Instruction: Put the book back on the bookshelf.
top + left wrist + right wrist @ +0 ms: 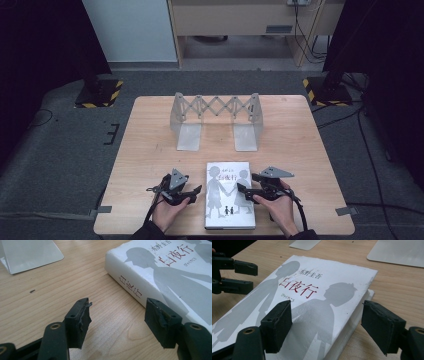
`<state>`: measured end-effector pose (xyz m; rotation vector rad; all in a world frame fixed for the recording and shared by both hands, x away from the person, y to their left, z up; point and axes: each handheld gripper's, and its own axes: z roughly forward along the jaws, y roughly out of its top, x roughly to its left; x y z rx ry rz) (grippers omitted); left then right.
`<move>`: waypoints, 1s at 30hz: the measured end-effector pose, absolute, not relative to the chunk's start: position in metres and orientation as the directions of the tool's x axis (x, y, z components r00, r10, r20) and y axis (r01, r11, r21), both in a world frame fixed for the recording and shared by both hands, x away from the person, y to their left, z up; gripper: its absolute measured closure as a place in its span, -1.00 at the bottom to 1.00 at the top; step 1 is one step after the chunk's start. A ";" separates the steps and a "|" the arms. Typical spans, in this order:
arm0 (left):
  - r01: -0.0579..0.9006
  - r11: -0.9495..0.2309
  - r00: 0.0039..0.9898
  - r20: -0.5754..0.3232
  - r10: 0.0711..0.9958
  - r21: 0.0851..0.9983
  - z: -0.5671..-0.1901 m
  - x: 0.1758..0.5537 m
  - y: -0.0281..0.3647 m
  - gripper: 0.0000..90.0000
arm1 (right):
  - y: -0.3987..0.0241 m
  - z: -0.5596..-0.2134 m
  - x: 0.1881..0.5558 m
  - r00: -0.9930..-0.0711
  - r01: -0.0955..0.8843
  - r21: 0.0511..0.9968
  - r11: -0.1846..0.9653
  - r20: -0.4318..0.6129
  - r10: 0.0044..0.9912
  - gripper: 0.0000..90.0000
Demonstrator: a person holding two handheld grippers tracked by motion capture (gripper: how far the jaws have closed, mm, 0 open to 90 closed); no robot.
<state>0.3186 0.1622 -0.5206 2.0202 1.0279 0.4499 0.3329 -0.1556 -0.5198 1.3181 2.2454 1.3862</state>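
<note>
A thick white book [230,195] with grey silhouettes and red characters on its cover lies flat near the table's front edge. My left gripper [196,194] sits just left of it, open, its jaws level with the spine and nothing between them. In the left gripper view the gripper [116,308] hovers over bare wood beside the book [175,272]. My right gripper [241,191] is at the book's right side. In the right gripper view it [327,312] is open and straddles the book's [312,290] page edge, one jaw over the cover and one beyond it. The left gripper [255,277] shows across the book.
A grey metal expanding book rack [216,117] with two flat foot plates stands at the back middle of the wooden table [300,145]. One of its plates [30,252] lies ahead of the left gripper. Another plate [402,251] lies beyond the book. Dark floor surrounds the table.
</note>
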 end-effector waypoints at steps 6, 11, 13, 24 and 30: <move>0.507 -0.373 0.600 -0.007 0.800 0.777 -0.524 0.320 0.161 -0.33 | -0.153 -0.523 0.333 -0.589 0.590 0.791 0.162 0.284 0.756 -0.48; 0.509 -0.393 0.600 0.012 0.800 0.766 -0.527 0.321 0.161 -0.37 | -0.153 -0.524 0.334 -0.587 0.594 0.790 0.156 0.292 0.755 -0.50; 0.511 -0.401 0.606 0.011 0.795 0.760 -0.529 0.322 0.159 -0.40 | -0.152 -0.525 0.335 -0.588 0.598 0.787 0.152 0.302 0.751 -0.52; 0.529 -0.430 0.619 0.014 0.785 0.731 -0.535 0.325 0.156 -0.54 | -0.150 -0.528 0.337 -0.588 0.603 0.787 0.133 0.326 0.740 -0.55; 0.556 -0.422 0.602 0.004 0.798 0.716 -0.536 0.328 0.156 -0.74 | -0.149 -0.528 0.339 -0.593 0.598 0.790 0.134 0.323 0.738 -0.56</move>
